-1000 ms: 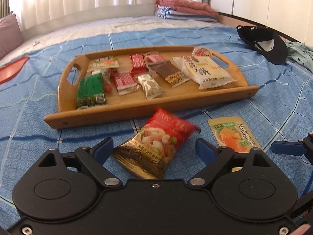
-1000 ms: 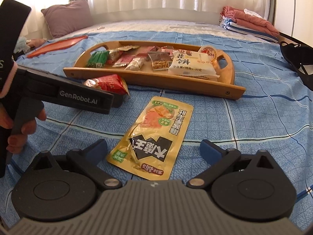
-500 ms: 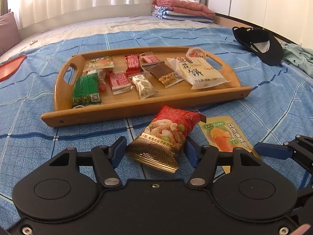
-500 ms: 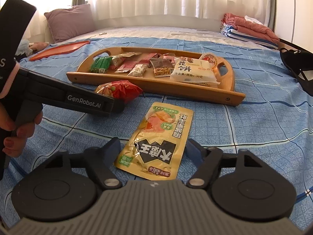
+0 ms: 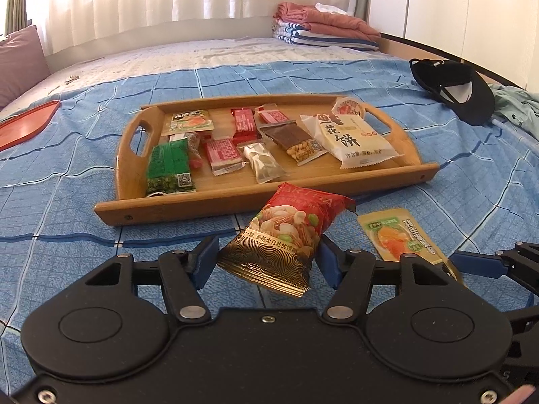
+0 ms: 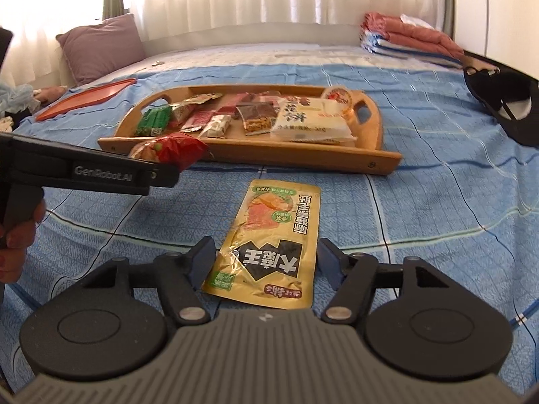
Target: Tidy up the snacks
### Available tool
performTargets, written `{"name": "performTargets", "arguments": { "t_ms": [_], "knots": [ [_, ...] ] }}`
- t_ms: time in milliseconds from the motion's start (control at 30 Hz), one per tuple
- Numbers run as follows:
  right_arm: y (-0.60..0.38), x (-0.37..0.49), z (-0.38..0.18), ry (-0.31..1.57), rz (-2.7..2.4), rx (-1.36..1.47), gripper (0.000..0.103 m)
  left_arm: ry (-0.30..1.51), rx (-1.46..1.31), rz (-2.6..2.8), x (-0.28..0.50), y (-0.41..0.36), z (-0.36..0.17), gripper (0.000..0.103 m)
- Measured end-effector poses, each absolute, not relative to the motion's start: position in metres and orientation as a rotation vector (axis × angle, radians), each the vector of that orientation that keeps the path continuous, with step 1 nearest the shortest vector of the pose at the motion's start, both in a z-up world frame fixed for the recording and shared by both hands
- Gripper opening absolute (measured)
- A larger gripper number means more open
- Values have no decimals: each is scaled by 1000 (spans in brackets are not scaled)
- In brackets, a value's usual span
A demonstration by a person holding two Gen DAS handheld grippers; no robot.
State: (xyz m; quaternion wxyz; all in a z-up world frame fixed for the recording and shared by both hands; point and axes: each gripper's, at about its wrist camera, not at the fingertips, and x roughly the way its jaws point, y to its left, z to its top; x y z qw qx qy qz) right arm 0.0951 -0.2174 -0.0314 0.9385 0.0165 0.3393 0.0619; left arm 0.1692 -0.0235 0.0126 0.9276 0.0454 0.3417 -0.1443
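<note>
Left gripper (image 5: 267, 262): jaws have just been closing, now pinched on the gold end of the red snack bag (image 5: 289, 232), about half open bc the bag is puffy. The bag looks lifted a bit off the blanket, just in front of the tray's near rim. Right gripper (image 6: 266, 262): jaws also have just been closing, now at the sides of the yellow pouch (image 6: 269, 242), which lies flat on the blanket. Left pad looks to be touching the crinkled edge; on the right side can't tell if there's contact, so a firm hold isn't sure.

Progress: the wooden tray (image 5: 235, 203) already carries most snacks, incl. a green pack (image 5: 168, 165), red wrappers, a nut bar and a big white biscuit bag (image 5: 357, 138). Left to do, as far as visible: these two packs.

Room: the front middle and front right strip of the tray floor is bare, so there's a spot for both. The tray's near rim stands up, so each pack must clear it. Grippers sit side by side, close, so they could bump if both swing in together. Black cap (image 5: 454, 87) on the right is well apart.
</note>
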Motion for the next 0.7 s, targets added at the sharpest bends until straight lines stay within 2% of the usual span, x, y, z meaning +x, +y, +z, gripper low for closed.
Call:
{"name": "performTargets", "arguments": {
  "t_ms": [600,700],
  "knots": [
    [-228,83,-16,646,117,63,67,698,94,-271,162,-19,20,60],
    [-228,84,-10,637,106,51,23,697,92,-264,162,-16,22,60]
  ]
}}
